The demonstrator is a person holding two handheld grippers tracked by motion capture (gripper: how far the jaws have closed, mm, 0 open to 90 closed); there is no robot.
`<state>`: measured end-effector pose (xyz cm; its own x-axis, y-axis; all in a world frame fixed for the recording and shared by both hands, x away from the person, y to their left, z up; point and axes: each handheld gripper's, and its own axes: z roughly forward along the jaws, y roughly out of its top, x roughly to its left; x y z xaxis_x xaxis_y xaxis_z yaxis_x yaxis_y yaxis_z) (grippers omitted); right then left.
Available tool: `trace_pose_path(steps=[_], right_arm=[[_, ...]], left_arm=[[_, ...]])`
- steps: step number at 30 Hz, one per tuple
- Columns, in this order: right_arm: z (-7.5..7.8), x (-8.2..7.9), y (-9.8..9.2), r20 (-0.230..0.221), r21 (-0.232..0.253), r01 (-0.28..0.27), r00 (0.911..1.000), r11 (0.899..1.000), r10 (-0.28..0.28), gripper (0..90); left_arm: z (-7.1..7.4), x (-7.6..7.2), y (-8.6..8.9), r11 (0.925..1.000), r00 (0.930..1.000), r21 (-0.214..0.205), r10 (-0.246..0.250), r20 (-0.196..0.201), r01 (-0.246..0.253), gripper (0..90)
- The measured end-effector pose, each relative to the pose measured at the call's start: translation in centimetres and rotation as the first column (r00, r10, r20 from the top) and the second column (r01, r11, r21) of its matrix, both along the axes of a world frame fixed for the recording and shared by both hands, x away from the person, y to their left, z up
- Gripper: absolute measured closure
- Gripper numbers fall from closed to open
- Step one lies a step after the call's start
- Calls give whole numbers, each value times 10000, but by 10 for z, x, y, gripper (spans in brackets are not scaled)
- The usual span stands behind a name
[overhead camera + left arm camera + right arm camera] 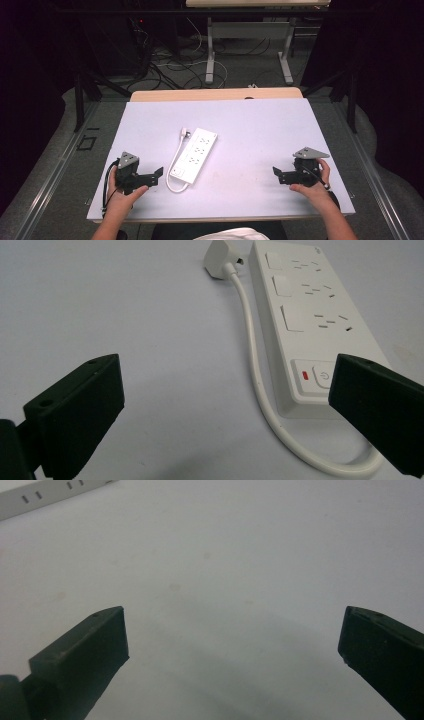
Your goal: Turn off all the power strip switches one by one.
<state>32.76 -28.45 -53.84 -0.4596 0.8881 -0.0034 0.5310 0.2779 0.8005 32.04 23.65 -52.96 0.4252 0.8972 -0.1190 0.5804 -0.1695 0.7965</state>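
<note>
A white power strip (195, 154) lies on the white table (260, 125), left of centre, angled away from me. Its white cord (172, 165) loops from the near end back up to a plug (185, 132) beside the far end. My left gripper (156, 176) rests on the table just left of the strip's near end, open and holding nothing. In the left gripper view the strip (310, 315), its red-lit switch (320, 376), the cord (250, 340) and the plug (220, 257) lie ahead between the wide jaws (225, 385). My right gripper (276, 175) sits at the right, open over bare table (232, 630).
The table's wooden far edge (215, 94) borders a floor with tangled cables (170, 65) and a desk frame (247, 45). A corner of the power strip (45, 497) shows at the top left of the right gripper view. Bare tabletop lies between the two grippers.
</note>
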Motion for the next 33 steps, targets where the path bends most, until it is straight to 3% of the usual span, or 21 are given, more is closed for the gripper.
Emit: trace_pose_path(steps=[5,7,8,12,15,18,24,28,33], right_arm=[[-3,-4,1,-97,-438,59,9999,9990,-63,0],[-2,-4,1,-85,-389,62,9999,9992,-65,0],[1,-7,3,-256,-52,178,9995,9998,-180,0],[2,-10,6,-285,283,176,9995,9994,-168,0],[2,-12,11,-315,189,107,9995,9998,-101,0],[3,-13,16,-347,-4,159,9993,9999,-159,0],[2,-13,17,-616,302,178,9980,9994,-159,37],[0,-14,19,-510,58,149,9986,9999,-146,55],[0,-17,22,-399,-42,24,9992,10000,-26,66]], left_arm=[[0,-2,0,9999,9999,-44,141,-26,-142,22],[1,-4,-1,9997,9998,-116,216,0,-216,26],[2,-6,-2,9997,9997,-134,203,103,-201,29],[4,-7,-3,10000,9998,-41,83,153,-82,41],[4,-9,-6,10000,9999,71,-41,160,40,47],[4,-11,-8,9997,9996,235,-123,242,118,82],[5,-10,-15,9988,9992,404,-283,283,271,165],[6,-11,-19,9974,9983,575,-458,359,437,207],[8,-10,-24,9972,9973,469,-609,418,589,274]])
